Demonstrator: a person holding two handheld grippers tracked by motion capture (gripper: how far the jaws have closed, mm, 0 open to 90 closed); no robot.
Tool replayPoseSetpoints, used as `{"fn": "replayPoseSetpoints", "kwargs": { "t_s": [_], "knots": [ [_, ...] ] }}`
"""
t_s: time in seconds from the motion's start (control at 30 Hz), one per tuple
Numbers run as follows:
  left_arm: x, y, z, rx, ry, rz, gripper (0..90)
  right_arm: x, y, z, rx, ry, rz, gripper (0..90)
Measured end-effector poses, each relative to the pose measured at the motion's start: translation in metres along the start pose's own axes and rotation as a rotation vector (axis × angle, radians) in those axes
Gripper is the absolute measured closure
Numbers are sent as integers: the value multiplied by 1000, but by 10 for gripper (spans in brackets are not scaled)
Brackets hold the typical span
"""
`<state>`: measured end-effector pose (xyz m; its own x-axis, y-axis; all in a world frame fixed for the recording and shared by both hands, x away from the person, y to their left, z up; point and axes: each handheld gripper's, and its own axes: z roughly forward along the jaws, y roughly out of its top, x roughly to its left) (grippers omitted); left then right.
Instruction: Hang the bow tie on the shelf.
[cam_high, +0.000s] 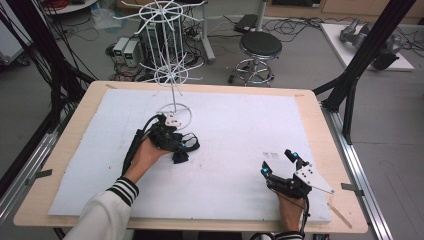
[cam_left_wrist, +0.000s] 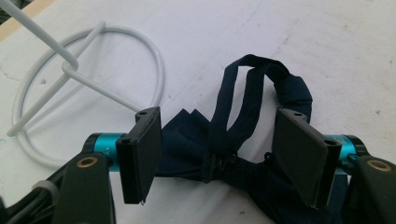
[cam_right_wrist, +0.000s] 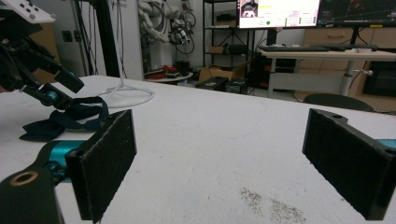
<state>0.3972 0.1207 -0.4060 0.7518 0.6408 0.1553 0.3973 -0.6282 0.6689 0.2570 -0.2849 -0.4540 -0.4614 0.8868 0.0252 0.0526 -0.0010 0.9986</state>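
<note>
Bow tie (cam_left_wrist: 261, 177) cut off below, rack (cam_high: 167, 50) top cropped

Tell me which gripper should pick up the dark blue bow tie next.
Left. The left gripper has its open jaws on either side of the bow tie, beside the rack's base ring. The right gripper is open over bare table, well away.

A round black swivel stool on a chrome base (cam_high: 260, 54) stands on the grey floor (cam_high: 300, 60), strewn with cables, beyond the light wooden table (cam_high: 320, 130). A lit computer monitor (cam_right_wrist: 279, 13) glows above a long pale desk (cam_right_wrist: 327, 55), and black metal frame posts (cam_high: 367, 47) rise beside the table.
</note>
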Motion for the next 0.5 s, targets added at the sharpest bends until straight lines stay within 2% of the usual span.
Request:
{"fn": "replayPoseSetpoints", "kwargs": {
  "t_s": [0.27, 0.5],
  "knots": [
    [-2, 2, 8, 23, -4, 1, 346, 0, 0, 0, -2, 2, 0, 89],
    [-3, 2, 13, 41, 6, 11, 408, 0, 0, 0, -2, 2, 2, 89]
  ]
}}
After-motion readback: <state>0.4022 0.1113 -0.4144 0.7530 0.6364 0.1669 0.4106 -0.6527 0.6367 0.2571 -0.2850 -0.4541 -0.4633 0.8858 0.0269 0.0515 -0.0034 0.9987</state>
